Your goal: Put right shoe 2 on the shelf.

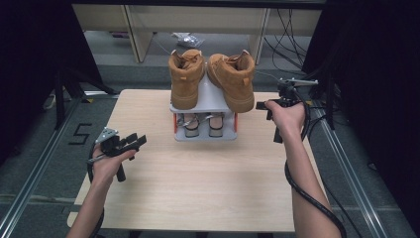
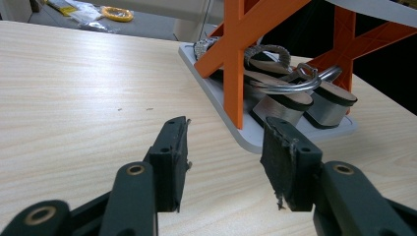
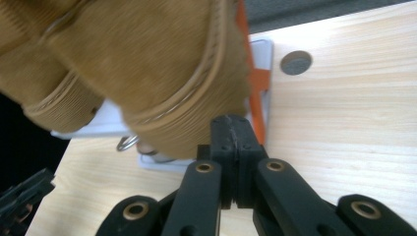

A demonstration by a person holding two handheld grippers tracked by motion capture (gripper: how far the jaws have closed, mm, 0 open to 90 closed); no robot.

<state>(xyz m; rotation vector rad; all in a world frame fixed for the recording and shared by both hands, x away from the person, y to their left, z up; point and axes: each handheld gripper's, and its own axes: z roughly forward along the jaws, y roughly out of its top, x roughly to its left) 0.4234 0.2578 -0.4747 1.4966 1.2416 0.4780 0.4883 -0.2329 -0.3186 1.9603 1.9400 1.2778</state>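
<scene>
A small shoe rack (image 1: 207,100) with grey shelves and orange struts (image 2: 236,59) stands at the back middle of the wooden table. Two tan boots, the left boot (image 1: 185,79) and the right boot (image 1: 233,82), rest on its top shelf. A pair of silver sandals (image 1: 200,124) sits on the lower shelf (image 2: 295,96). My left gripper (image 1: 140,141) is held open at the table's left, aimed at the rack, with nothing between its jaws (image 2: 226,157). My right gripper (image 1: 258,105) hovers just right of the right boot (image 3: 147,64), its jaws shut together on nothing (image 3: 236,128).
Bare tabletop (image 1: 198,183) stretches in front of the rack. A round cable hole (image 3: 296,62) lies in the table near the rack's base (image 3: 263,54). Pale shelving (image 1: 138,34) and loose cables (image 1: 287,29) stand beyond the far edge. Dark curtains flank both sides.
</scene>
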